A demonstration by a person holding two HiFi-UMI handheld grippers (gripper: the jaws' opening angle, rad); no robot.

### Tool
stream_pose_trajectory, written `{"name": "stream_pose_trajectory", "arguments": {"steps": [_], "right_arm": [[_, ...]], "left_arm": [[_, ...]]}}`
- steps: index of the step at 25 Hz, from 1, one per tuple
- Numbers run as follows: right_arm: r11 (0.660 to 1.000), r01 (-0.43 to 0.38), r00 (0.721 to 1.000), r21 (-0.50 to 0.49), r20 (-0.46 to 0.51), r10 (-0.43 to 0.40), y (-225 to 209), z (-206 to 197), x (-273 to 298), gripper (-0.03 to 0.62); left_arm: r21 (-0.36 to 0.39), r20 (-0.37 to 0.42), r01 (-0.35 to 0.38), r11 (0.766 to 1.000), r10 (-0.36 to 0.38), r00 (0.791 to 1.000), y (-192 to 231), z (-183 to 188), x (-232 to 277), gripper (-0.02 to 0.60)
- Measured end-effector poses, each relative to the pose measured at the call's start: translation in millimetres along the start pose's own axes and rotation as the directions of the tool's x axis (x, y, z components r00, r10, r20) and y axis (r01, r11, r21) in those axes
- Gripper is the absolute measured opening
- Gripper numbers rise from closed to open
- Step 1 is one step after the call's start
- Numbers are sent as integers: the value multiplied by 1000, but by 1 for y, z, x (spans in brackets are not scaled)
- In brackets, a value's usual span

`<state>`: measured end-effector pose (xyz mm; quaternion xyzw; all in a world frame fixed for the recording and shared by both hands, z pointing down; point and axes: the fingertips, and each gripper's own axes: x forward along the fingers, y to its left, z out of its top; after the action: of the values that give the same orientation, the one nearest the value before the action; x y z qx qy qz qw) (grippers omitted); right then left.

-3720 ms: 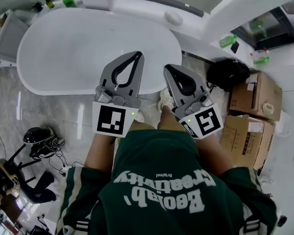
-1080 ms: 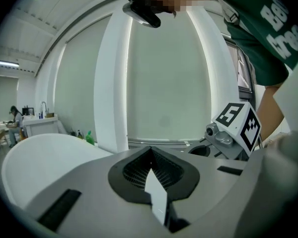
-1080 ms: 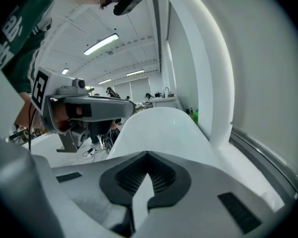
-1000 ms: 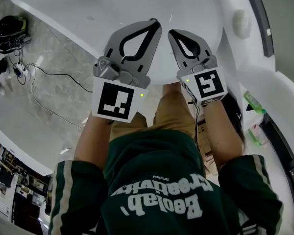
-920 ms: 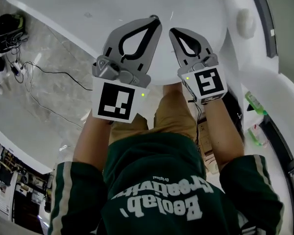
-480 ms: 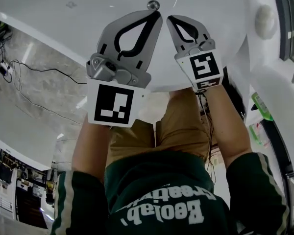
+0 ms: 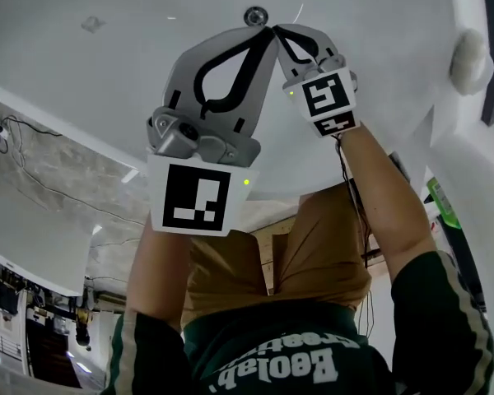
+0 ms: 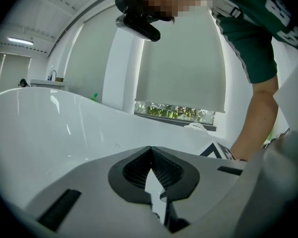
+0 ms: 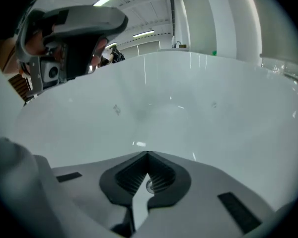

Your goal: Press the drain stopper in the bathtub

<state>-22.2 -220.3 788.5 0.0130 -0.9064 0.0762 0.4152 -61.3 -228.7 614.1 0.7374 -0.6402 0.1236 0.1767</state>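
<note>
The white bathtub [image 7: 132, 64] fills the upper half of the head view. The person bends over its rim, with a green shirt [image 7: 313, 360] at 6 o'clock. Both arms reach in toward 12 o'clock.

The left gripper [image 7: 265, 36] is the larger shape in this view, and its marker cube [image 7: 196, 196] lies toward 7 o'clock of its tips. The right gripper [image 7: 281, 33] sits just beside it at 3 o'clock, so the two sets of tips nearly touch.

Each gripper's own view shows its tongs drawn together. The left gripper [image 8: 150, 150] has its tips meeting with nothing clamped, and so does the right gripper [image 9: 148, 155].

Only the left gripper view looks outward. It shows the tub wall [image 8: 49, 128], a window with a lowered blind [image 8: 181, 78] at 12 o'clock, and the person's forearm [image 8: 256, 128] at 3 o'clock. Only the right gripper view shows the curved basin [image 9: 213, 73] from inside, with the left gripper [image 9: 69, 33] at 10 o'clock.

The tub holds the drain stopper [image 7: 254, 15], a small round metal disc with a dark ring. It sits on the tub floor at 12 o'clock of both sets of tips, just beyond them. In the right gripper view the drain stopper [image 9: 149, 186] glints through the opening behind the shut tips, ungripped.
</note>
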Motion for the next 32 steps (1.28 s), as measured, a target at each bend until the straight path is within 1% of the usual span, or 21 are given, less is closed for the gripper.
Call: {"name": "stream_pose_trajectory", "arguments": {"steps": [3,8,13,18,24,28,32], "right_arm": [[1000,-14,999,-7,-51,14,-5,-26,25,9],[999,-36,995,-19,-98,34,-10,-60,55,9],[996,-53,991,-66,-126,44,-16,-82,80,9],[997,-46,985,-57,-168,36,-21,-104,107,9],[993,-60,970,-100,-241,34,-27,-136,138,9],[992,-69,958,-102,-286,37,-25,-155,158,9],[993,-58,947,-100,-320,24,-27,-169,172,9]], "left_arm": [[-26,-3,8,1000,-8,1000,1,-15,12,9],[-20,-5,-1,1000,1,1000,2,-36,28,9],[-28,-13,-15,1000,14,1000,4,-58,42,9],[-45,-51,-16,999,14,999,5,-80,45,9],[-46,-96,-20,999,15,995,1,-97,48,9],[-62,-111,-21,998,14,994,4,-108,46,9],[-76,-114,-23,997,14,993,5,-114,48,9]]}}
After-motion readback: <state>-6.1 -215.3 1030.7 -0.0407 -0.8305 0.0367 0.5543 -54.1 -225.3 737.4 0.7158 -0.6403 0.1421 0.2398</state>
